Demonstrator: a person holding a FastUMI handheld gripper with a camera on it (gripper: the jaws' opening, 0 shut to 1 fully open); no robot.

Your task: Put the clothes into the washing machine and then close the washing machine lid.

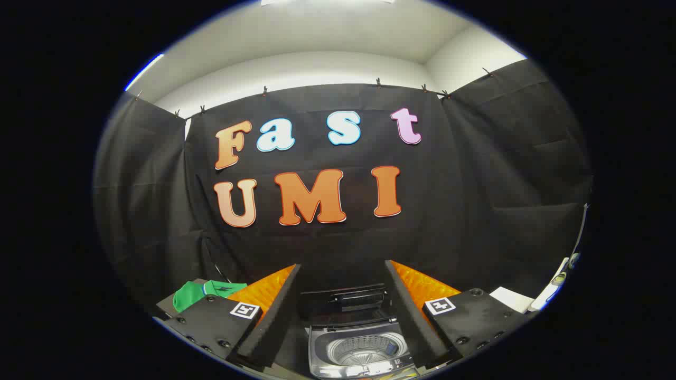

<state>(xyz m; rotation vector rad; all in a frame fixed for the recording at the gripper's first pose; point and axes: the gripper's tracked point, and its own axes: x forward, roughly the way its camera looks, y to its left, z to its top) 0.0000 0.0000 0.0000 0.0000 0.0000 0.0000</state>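
Note:
A small top-loading washing machine (359, 348) stands low between my two fingers, a little ahead of them. Its lid (348, 300) is raised at the back and the round drum (362, 349) lies open, with no clothes visible inside. A green garment (203, 293) lies on a dark surface to the left, beyond my left finger. My gripper (343, 316) is open, its fingers spread wide with nothing between them, held above and in front of the machine.
Black cloth walls close the booth behind and on both sides. A white sheet-like object (512, 299) lies to the right past my right finger, with a small white and blue device (560, 277) further right.

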